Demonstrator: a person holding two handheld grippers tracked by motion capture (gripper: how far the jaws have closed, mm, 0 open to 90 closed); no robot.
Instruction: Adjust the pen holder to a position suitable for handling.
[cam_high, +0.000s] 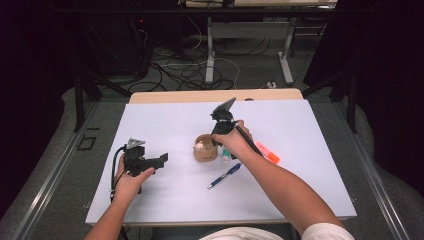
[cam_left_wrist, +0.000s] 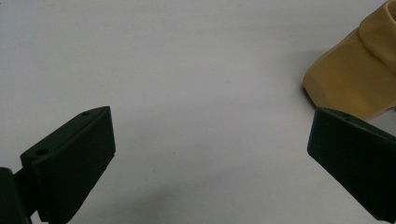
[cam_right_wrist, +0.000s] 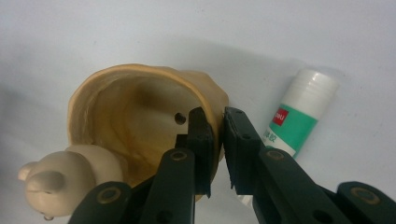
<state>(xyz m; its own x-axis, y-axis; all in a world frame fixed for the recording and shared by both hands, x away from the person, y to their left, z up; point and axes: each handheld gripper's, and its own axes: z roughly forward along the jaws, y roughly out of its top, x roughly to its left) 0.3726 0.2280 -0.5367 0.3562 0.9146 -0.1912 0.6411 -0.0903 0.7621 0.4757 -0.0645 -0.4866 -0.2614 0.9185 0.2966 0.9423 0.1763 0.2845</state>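
The right gripper (cam_right_wrist: 215, 149) has its fingers pinched on the tan pen holder's (cam_right_wrist: 116, 116) rim at its 3 o'clock side; the left gripper (cam_left_wrist: 205, 163), fingers wide apart and empty, sits at the holder's 9 o'clock.

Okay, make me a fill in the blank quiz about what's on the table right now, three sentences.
1. The right gripper is shut on the wall of the tan ____.
2. The glue stick lying beside that cup has a green and ____ body.
3. The left gripper has its jaws ____, over the bare white table.

Missing words: cup; white; open
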